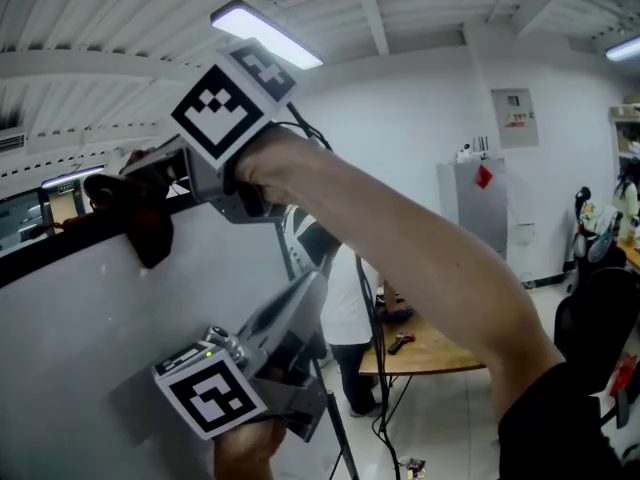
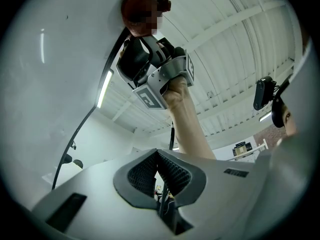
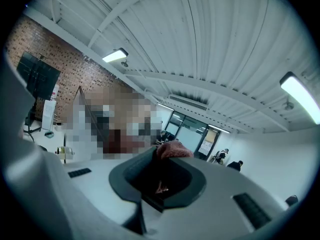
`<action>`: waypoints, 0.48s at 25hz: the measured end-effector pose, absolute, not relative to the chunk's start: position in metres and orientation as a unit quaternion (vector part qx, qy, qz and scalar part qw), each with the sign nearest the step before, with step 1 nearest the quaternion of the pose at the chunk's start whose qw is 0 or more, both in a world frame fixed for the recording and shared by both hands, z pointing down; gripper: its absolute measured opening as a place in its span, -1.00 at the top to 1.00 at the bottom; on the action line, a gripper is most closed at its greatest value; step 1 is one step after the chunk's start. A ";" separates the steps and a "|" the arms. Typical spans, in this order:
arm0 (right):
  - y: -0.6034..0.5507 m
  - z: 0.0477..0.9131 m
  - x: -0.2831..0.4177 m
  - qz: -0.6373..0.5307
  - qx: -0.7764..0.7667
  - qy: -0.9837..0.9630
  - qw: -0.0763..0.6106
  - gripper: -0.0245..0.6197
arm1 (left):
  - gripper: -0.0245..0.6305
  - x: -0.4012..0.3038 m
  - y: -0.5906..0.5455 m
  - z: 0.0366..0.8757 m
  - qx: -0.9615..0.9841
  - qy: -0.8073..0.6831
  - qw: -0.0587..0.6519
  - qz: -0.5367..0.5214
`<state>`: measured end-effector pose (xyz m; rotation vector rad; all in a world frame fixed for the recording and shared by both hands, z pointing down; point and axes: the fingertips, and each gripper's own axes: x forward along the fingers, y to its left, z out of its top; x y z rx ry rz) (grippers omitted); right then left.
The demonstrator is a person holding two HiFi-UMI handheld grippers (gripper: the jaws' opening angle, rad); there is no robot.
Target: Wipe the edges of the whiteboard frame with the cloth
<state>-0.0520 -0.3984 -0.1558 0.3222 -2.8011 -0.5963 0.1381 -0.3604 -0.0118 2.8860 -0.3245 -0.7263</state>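
The cloth (image 1: 145, 230) is a dark red, nubbly rag. It hangs crumpled over the top edge of the whiteboard (image 1: 90, 358), where a narrow dark frame (image 1: 30, 256) borders the smooth white panel. We see one fold drooping down the face of the board.

The right gripper (image 1: 140, 175) is raised to this edge and is clamped on the cloth. In the right gripper view a fuzzy red tuft bulges out between the tips of its dark, ribbed pads. A cube (image 1: 228, 103) with black and white square markers sits on its grey body, held by a bare forearm that reaches across the head view.

The left gripper (image 2: 157, 156) is held lower, beside the board's face. Its two ribbed pads meet at the tips and hold nothing. In its own view the board fills the left side as a pale, glossy sheet, with the frame curving along it as a thin dark line.

The ceiling (image 1: 120, 18) overhead is white and ribbed, and it carries a long bright lamp (image 1: 265, 33). Behind the arm we note a person in a white shirt (image 1: 345, 303) standing by a wooden surface (image 1: 435, 353). A small tool (image 1: 400, 343) lies on it. A tall grey cabinet (image 1: 480, 208) stands against the white far wall.
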 end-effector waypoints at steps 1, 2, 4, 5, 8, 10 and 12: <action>-0.407 -0.157 -0.048 -0.207 0.116 -0.963 0.130 0.78 | 0.96 0.141 -0.366 -0.013 0.962 -0.105 0.072 -0.240; -0.414 -0.158 -0.043 -0.207 0.121 -0.962 0.130 0.78 | 0.96 0.145 -0.371 -0.014 0.963 -0.101 0.074 -0.239; -0.423 -0.161 -0.023 -0.203 0.127 -0.962 0.128 0.78 | 0.96 0.161 -0.375 -0.014 0.961 -0.090 0.091 -0.244; -0.427 -0.163 -0.009 -0.202 0.129 -0.963 0.126 0.78 | 0.96 0.174 -0.377 -0.015 0.960 -0.084 0.100 -0.246; -0.441 -0.168 0.030 -0.194 0.136 -0.964 0.120 0.78 | 0.96 0.206 -0.383 -0.018 0.960 -0.076 0.110 -0.246; -0.446 -0.166 0.046 -0.175 0.135 -0.969 0.112 0.78 | 0.96 0.218 -0.384 -0.016 0.960 -0.075 0.112 -0.247; -0.439 -0.158 0.053 -0.168 0.129 -0.972 0.106 0.78 | 0.96 0.223 -0.377 -0.006 0.959 -0.078 0.113 -0.249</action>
